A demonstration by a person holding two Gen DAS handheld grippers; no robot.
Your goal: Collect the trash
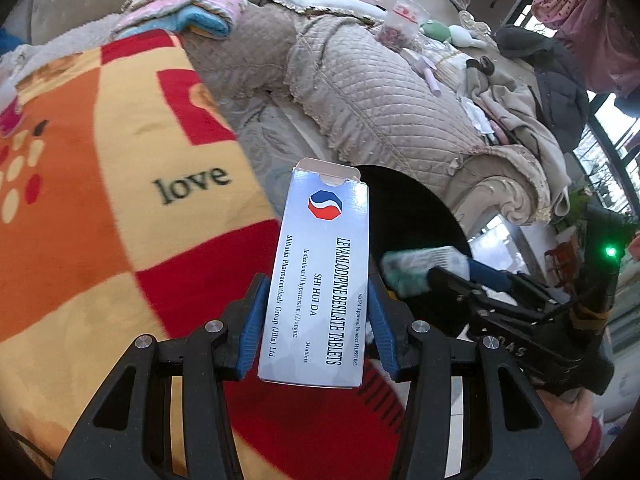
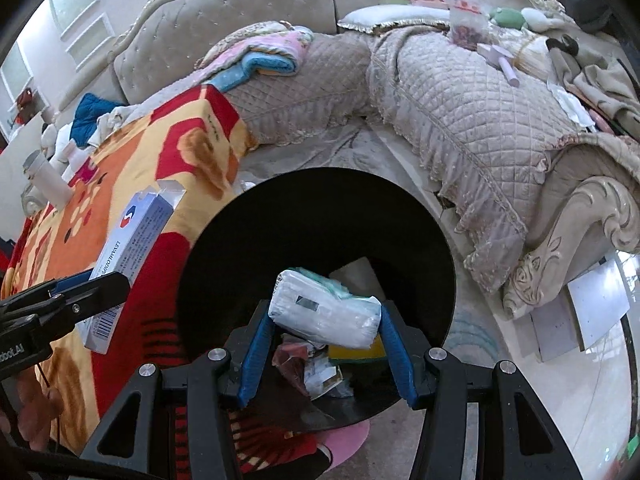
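Note:
My left gripper [image 1: 318, 280] is shut on a white and blue tablet box [image 1: 320, 280] with an open top flap, held over the patterned blanket beside the black bin [image 1: 416, 216]. The box also shows in the right wrist view [image 2: 128, 256]. My right gripper [image 2: 322, 312] is shut on a white tissue pack [image 2: 324, 312] and holds it over the open black bin [image 2: 320, 208]. Wrappers and a yellow-green item [image 2: 356, 352] lie inside the bin. The right gripper with its pack shows in the left wrist view [image 1: 424, 270].
An orange, red and yellow blanket [image 1: 100, 200] reading "love" covers the left. A quilted beige sofa [image 2: 460, 100] curves behind the bin, strewn with clothes, a towel [image 2: 264, 60], a plastic bag and a brush. White cylinders [image 2: 44, 176] stand at far left. Pale floor lies to the right.

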